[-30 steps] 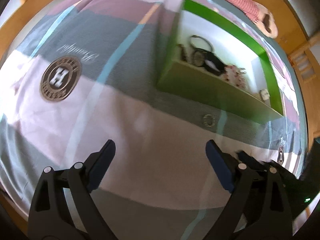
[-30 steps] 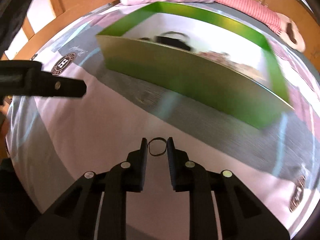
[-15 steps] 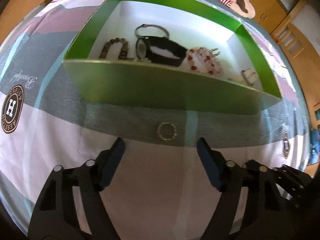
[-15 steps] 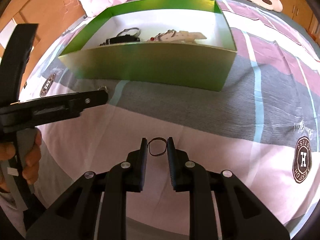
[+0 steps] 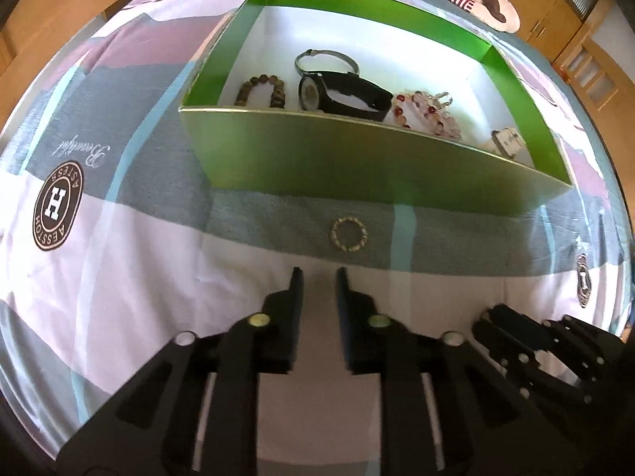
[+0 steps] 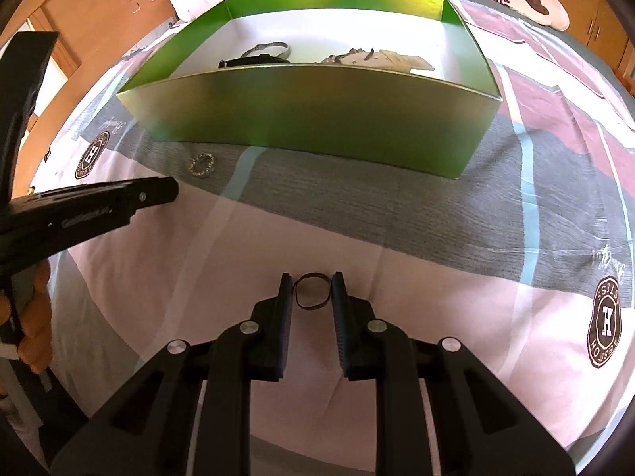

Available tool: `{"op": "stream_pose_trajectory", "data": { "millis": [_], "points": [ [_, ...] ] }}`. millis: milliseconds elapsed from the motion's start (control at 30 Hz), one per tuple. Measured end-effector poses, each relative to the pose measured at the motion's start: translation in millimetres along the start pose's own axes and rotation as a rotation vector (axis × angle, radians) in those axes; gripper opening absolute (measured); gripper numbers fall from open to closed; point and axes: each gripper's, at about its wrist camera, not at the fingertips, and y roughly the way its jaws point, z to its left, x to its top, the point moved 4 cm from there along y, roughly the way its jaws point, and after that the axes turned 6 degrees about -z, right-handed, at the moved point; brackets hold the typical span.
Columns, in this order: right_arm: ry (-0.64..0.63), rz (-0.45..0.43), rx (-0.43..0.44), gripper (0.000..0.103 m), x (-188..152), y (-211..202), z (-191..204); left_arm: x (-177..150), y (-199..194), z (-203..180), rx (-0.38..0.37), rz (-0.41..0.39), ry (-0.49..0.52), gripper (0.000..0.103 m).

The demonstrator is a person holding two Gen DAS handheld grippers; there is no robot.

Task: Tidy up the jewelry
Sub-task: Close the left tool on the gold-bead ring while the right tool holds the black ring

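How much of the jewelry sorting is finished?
Done: a watch, bead bracelets and a bangle already lie in the green box. In hand: the right hand-held gripper pinches a thin dark ring. Left: a sparkly ring lies on the bedsheet before the box; the left hand-held gripper is closing, empty, short of it.

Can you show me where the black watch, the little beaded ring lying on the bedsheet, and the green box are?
black watch point(image 5: 344, 93), left wrist view, on its strap.
beaded ring point(image 5: 349, 233), left wrist view, on its rim.
green box point(image 5: 357, 158), left wrist view, on its near wall.
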Motion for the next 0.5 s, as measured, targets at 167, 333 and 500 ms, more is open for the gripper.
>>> {"op": "stream_pose_trajectory", "data": {
  "millis": [167,333,500],
  "points": [
    [0.016,-0.017,0.011,0.02,4,-7,-3,21,-15,24,-0.119,-0.031,-0.157,0.064],
    [0.028,-0.032,0.018,0.02,7,-12,-3,27,-6,26,-0.161,-0.035,-0.209,0.063],
    [0.018,-0.03,0.017,0.02,5,-13,0,25,1,-4,-0.154,-0.049,-0.086,0.063]
  ]
}}
